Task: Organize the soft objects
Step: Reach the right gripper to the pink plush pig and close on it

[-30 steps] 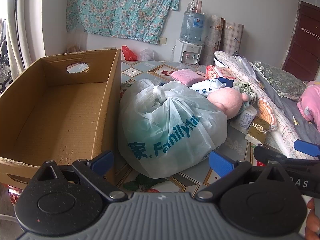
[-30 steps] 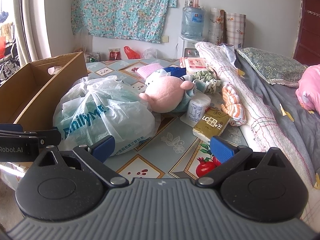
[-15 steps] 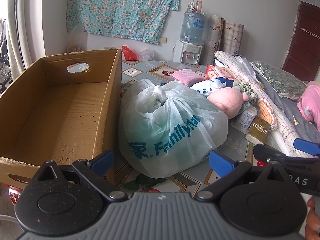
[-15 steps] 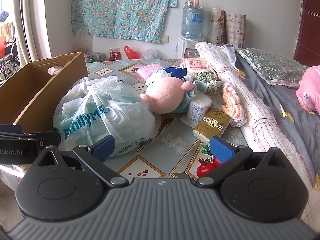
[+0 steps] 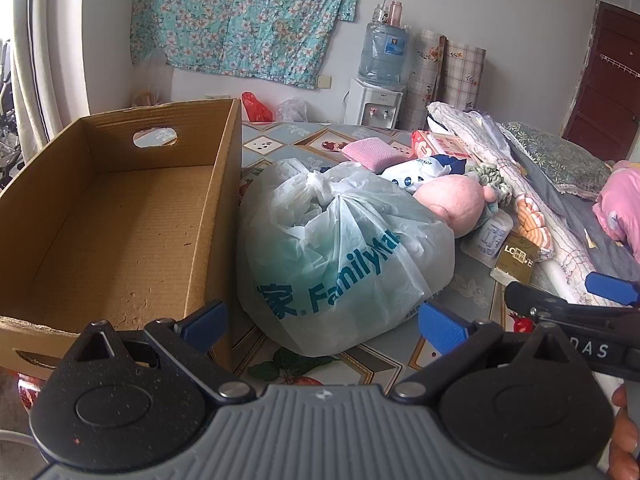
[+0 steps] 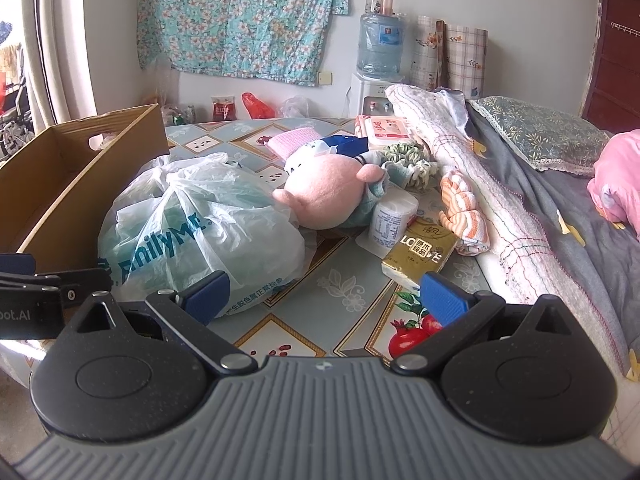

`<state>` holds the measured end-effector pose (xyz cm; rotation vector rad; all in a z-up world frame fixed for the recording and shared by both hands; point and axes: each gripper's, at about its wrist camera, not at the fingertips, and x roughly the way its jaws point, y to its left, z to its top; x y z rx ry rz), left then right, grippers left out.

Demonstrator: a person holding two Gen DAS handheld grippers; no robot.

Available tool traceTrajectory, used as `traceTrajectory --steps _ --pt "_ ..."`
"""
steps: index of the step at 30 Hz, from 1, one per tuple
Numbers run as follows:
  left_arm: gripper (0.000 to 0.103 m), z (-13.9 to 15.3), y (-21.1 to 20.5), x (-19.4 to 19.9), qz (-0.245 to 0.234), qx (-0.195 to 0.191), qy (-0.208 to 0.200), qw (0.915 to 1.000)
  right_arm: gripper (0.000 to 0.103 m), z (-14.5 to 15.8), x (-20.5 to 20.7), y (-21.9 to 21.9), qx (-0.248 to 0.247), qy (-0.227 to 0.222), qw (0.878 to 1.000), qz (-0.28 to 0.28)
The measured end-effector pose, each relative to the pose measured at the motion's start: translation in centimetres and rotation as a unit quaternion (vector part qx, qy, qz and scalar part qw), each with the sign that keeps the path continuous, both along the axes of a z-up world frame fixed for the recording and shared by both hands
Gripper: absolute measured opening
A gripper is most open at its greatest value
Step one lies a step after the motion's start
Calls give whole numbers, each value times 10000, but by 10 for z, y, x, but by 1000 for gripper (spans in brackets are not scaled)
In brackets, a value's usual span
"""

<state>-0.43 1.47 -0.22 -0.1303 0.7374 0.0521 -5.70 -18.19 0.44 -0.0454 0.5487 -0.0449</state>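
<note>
Left wrist view: the tied plastic bag [image 5: 344,248] lies on the tabletop [image 5: 472,292], just beyond the left gripper [image 5: 322,318] and centred between its jaws, which stand wide apart and hold nothing. The bag touches the right wall of the box [image 5: 120,216] on its left. Behind it, farther right, lies a pink plush [image 5: 450,202]. In the right wrist view the right gripper [image 6: 326,294] is likewise wide open and empty, the bag [image 6: 204,228] ahead of its left jaw, a gold carton [image 6: 420,256] near the right one.
</note>
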Motion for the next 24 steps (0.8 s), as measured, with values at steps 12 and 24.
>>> traceTrajectory --steps 12,24 --pt "103 7 -20 8 -336 332 -142 9988 102 -8 -5 -32 197 -113 9991 -349" --pt "103 19 -68 45 -1775 392 -467 9822 102 -22 -30 -127 930 -972 9876 -811"
